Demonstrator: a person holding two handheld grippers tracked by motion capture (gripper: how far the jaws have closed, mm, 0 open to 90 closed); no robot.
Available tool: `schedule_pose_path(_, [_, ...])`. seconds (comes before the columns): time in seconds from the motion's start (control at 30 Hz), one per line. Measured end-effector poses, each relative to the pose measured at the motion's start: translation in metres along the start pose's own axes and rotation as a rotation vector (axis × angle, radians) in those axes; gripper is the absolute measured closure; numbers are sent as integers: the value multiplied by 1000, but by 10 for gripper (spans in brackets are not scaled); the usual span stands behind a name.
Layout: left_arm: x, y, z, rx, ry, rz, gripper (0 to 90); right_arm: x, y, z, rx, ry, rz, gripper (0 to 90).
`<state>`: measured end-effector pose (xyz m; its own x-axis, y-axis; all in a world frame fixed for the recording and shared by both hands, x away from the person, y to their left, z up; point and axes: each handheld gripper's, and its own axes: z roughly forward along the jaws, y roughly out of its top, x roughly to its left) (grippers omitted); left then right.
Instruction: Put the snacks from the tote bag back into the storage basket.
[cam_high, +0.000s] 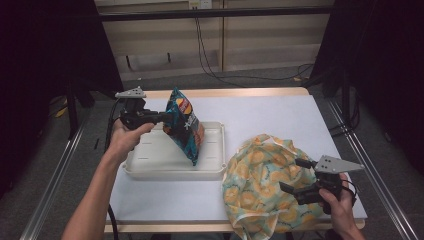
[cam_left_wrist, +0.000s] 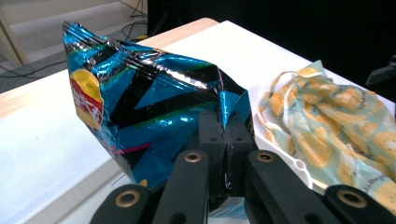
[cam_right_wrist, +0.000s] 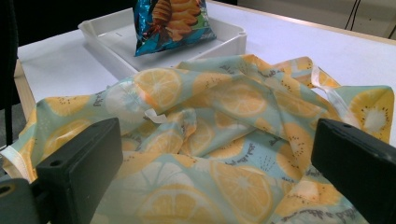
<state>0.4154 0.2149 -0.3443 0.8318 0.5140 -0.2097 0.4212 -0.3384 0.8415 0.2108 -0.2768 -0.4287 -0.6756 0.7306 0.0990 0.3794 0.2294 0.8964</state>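
A: Left tongs (cam_high: 159, 118) clamping the chip bag (cam_high: 184, 125) by its crimped edge, pads pressed tight together on the foil. Dangling it straight out in front of the jaws, bottom corner just reaching the tray (cam_high: 150, 170).

B: Right tongs (cam_high: 296, 176) gaping wide, nothing between the pads. Hovering over the cloth bag (cam_high: 260, 190), which is lying crumpled directly ahead of and beneath them.

A: Judging the chip bag as very light, puffed with air, crackly and slick. Pinching the flat seam, then, rather than the belly: probably sliding off the swollen part, or crushing the chips inside.

B: Agreeing. Fragile contents, so easing it down instead of dropping it. Swinging a little under the left tongs too, likely, hanging from one edge like that.

A: Looking at containers now. Tray white, shallow, bare inside apart from that corner of the chip bag, sitting below and beyond the left tongs.

B: Cloth bag soft and floppy, lemon print, collapsed flat ahead of the right tongs. Not telling whether anything is inside; no bulge showing, mouth hidden among the folds.

A: Handle strap showing at the far edge from the right tongs, pale and thin. Best hold for opening it, probably: gripping the hem or strap, since loose cloth bunches and slips.

B: Tray and cloth bag lying just beside each other, between both tongs.
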Motion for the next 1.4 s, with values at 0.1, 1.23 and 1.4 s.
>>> schedule_pose_path(0.1, [3,3,0,12,21,0,887,0,0,1,0,3,-1,15])
schedule_pose_path(1.23, [56,17,2,5,215,-51,882,-2,-2,0,15,8,2,13])
schedule_pose_path(1.4, [68,14,3,-13,234,-79,884,-2,-2,0,17,-1,3,13])
